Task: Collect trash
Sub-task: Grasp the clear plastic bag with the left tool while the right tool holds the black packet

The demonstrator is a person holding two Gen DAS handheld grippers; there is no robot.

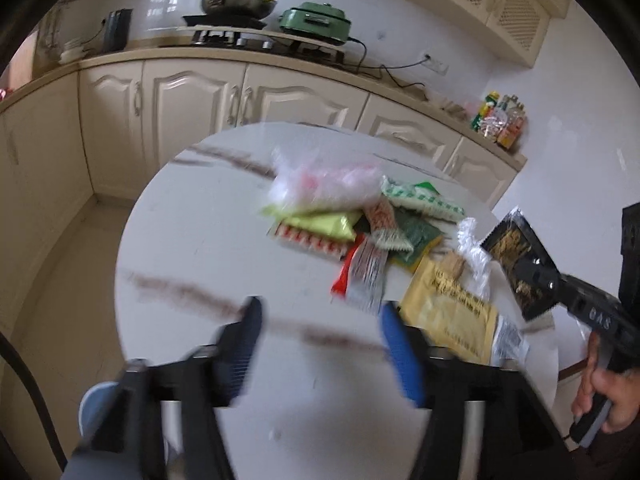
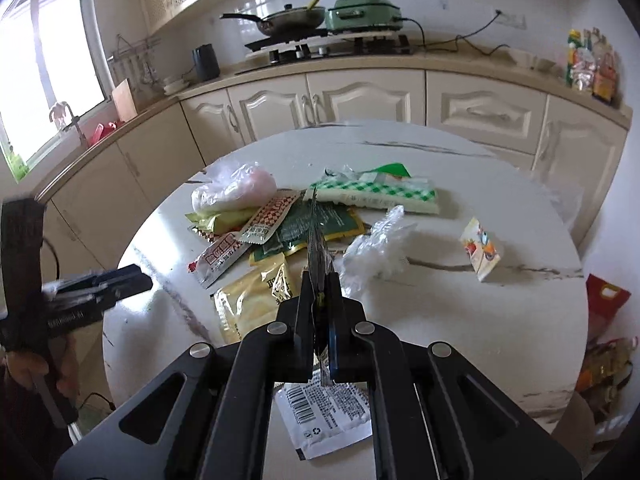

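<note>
we had the right gripper point(image 2: 320, 280) clenched on a dark wrapper point(image 1: 514, 258), held edge-up clear of the table point(image 2: 440, 320); we judged it best kept pinched flat and carried off without dragging through the heap. the left gripper point(image 1: 320, 320) stood released with nothing between its jaws, low over bare marble just short of the pile point(image 1: 360, 224), and the red sachet point(image 1: 362, 270) at the near edge looked the easiest pick. a yellow pouch point(image 2: 256, 300), clear plastic point(image 2: 376, 248) and a small carton point(image 2: 482, 250) lay scattered on the round table, with cream cabinets point(image 2: 360, 100) and a stove point(image 2: 320, 46) behind.
</note>
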